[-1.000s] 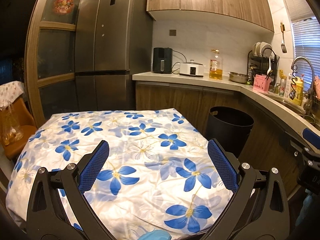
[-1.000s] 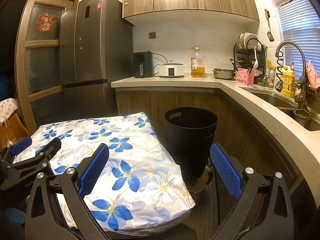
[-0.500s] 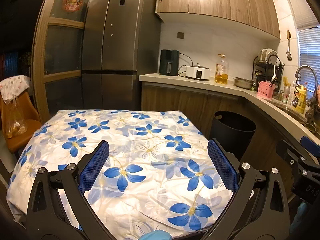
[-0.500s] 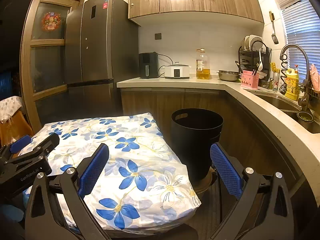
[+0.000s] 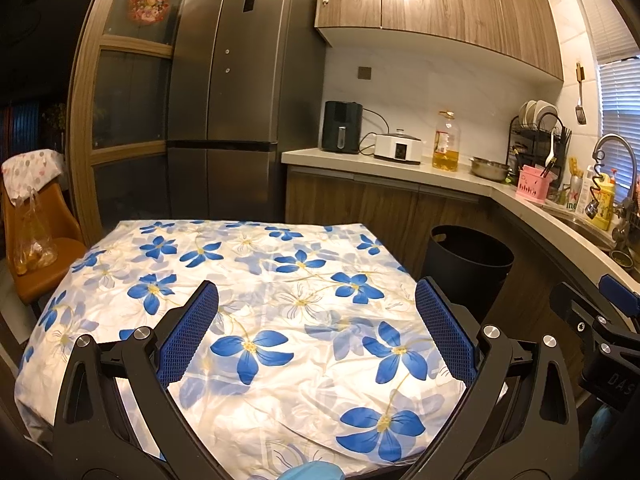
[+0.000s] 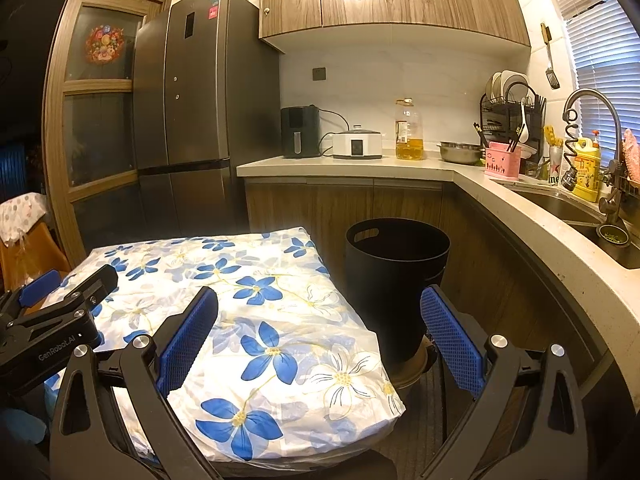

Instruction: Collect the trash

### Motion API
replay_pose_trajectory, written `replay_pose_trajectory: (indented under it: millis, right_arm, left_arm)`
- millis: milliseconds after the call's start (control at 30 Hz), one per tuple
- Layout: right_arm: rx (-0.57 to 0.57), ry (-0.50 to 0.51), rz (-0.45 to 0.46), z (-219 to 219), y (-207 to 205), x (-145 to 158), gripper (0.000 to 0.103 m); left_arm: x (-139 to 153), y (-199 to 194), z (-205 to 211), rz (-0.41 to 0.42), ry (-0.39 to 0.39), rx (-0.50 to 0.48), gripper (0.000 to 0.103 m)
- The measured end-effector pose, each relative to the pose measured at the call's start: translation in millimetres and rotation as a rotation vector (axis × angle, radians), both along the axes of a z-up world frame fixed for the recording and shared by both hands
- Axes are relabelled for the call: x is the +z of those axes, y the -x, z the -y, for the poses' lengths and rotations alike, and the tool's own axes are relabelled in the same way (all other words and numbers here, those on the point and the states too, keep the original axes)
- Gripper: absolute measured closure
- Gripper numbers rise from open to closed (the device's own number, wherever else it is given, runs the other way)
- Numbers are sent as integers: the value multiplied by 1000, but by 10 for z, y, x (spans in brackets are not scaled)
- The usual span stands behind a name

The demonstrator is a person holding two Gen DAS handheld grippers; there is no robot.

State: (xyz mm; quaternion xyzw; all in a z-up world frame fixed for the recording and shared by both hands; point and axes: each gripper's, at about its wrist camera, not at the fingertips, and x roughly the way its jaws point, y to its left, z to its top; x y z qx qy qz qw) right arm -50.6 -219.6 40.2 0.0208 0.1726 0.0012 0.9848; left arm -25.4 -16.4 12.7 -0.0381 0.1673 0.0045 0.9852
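Observation:
A black trash bin (image 5: 468, 264) (image 6: 396, 276) stands on the floor between the table and the cabinets, its mouth open and dark inside. The table wears a white cloth with blue flowers (image 5: 248, 300) (image 6: 248, 304); I see no loose trash on it. My left gripper (image 5: 316, 332) hovers open over the near part of the cloth, nothing between its blue pads. My right gripper (image 6: 320, 336) is open too, straddling the table's right corner and the bin's base. Each gripper shows at the edge of the other's view.
A steel fridge (image 5: 236, 120) stands behind the table. The L-shaped counter (image 6: 520, 208) carries an air fryer, cooker, oil bottle, steel bowl, dish rack and sink (image 6: 592, 216). An orange chair (image 5: 36, 248) with a plastic bag sits at the left.
Both views have tilted up and pulled back a little, so the table and bin sit lower in frame. Both grippers stay open and empty.

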Motion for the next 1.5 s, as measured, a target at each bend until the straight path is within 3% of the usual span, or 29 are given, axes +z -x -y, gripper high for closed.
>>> replay_pose_trajectory:
  millis: [1500]
  right_arm:
    - [-1,-6,5,66,-19,27,6]
  left_arm:
    - [24,-32,53,6,2,-5,6]
